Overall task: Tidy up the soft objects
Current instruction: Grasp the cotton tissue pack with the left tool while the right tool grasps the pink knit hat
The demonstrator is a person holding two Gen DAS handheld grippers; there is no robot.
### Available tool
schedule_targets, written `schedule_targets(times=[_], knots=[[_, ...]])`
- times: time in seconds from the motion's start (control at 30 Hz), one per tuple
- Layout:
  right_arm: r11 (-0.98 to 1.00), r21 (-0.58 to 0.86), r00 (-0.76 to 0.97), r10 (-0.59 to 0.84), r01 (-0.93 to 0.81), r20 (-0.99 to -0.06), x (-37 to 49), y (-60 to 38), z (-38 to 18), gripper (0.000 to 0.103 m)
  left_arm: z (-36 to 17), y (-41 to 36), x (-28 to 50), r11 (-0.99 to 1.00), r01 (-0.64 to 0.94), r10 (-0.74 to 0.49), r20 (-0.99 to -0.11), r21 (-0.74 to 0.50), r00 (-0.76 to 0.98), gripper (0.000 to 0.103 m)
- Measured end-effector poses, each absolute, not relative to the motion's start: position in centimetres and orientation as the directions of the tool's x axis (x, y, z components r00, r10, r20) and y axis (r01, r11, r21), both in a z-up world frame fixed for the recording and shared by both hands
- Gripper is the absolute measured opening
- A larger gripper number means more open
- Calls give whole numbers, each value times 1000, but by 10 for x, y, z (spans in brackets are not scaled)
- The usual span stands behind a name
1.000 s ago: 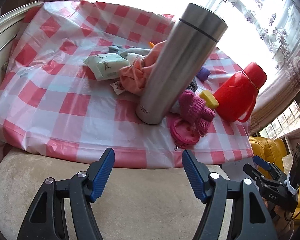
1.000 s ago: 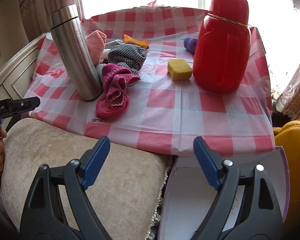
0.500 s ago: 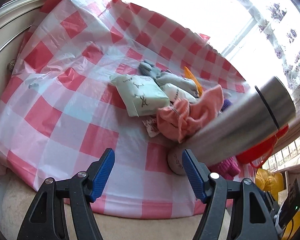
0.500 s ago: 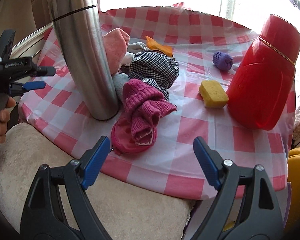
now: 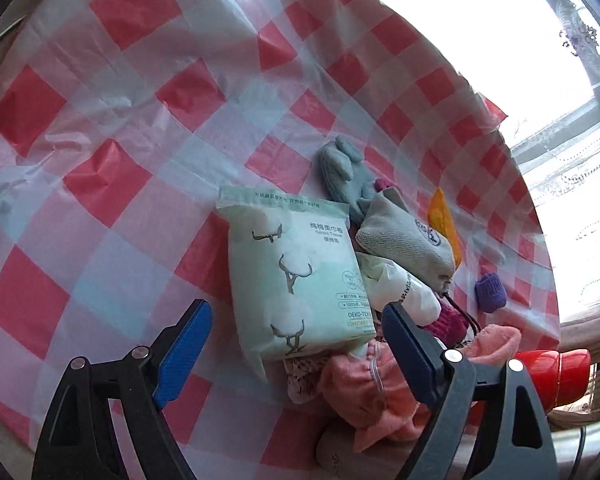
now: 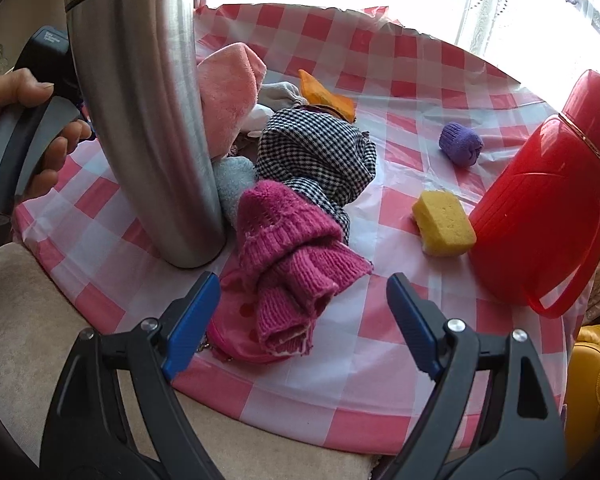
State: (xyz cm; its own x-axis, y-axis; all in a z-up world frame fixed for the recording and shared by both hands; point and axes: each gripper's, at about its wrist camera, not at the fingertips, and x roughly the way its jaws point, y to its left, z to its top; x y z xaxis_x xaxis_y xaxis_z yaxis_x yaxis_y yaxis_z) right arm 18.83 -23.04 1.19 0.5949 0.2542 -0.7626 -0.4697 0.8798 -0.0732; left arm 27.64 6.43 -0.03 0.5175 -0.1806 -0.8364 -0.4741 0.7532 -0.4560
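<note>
Left gripper (image 5: pixel 296 344) has swung in from the table edge and now hovers over the soft pile; its jaws have just been opening wider. The pale green soft pack of cotton tissues (image 5: pixel 296 276) lies between them, pads clear of it, nothing held. Likely first pick.

Right gripper (image 6: pixel 302 320) has also closed in, jaws wide, empty, poised above the magenta knitted sock (image 6: pixel 296 256), not touching. The sock lies at the foot of the tall steel flask (image 6: pixel 148 120), on the red-and-white checked plastic cloth (image 6: pixel 420 320). Yellow sponge (image 6: pixel 444 224) sits apart, just beside the red plastic jug (image 6: pixel 548 200).
</note>
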Motion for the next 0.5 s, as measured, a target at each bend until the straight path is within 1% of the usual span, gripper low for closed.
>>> schedule_targets(times=[0.07, 0.13, 0.17, 0.2, 0.27, 0.33, 0.37, 0.4, 0.43, 0.5], knots=[[877, -77, 591, 253, -475, -766, 191, -227, 10, 87, -4, 59, 283, 759, -474, -189, -847, -447, 496, 88], [874, -74, 583, 255, -480, -771, 194, -225, 7, 87, -8, 54, 290, 770, -471, -185, -858, -429, 479, 92], [873, -71, 580, 257, -482, -773, 195, -224, 6, 87, -11, 52, 293, 772, -475, -186, -865, -422, 466, 92], [873, -69, 577, 258, -483, -775, 197, -223, 5, 85, -13, 52, 294, 773, -478, -187, -870, -417, 457, 92], [872, -49, 559, 268, -487, -785, 200, -223, 1, 74, -20, 51, 297, 778, -481, -186, -879, -405, 439, 92], [869, -15, 525, 286, -495, -802, 205, -223, -4, 51, -28, 49, 298, 779, -475, -204, -881, -410, 426, 91], [865, 6, 508, 300, -502, -808, 206, -224, -6, 47, -30, 48, 298, 784, -467, -209, -882, -410, 423, 87], [863, 14, 502, 307, -505, -809, 206, -224, -7, 45, -32, 47, 299, 789, -460, -210, -881, -408, 423, 75], [862, 15, 504, 311, -507, -806, 205, -224, -6, 41, -32, 47, 298, 792, -458, -206, -882, -404, 423, 74], [859, 19, 509, 322, -512, -798, 203, -224, -4, 37, -30, 47, 295, 799, -447, -199, -878, -402, 435, 72]])
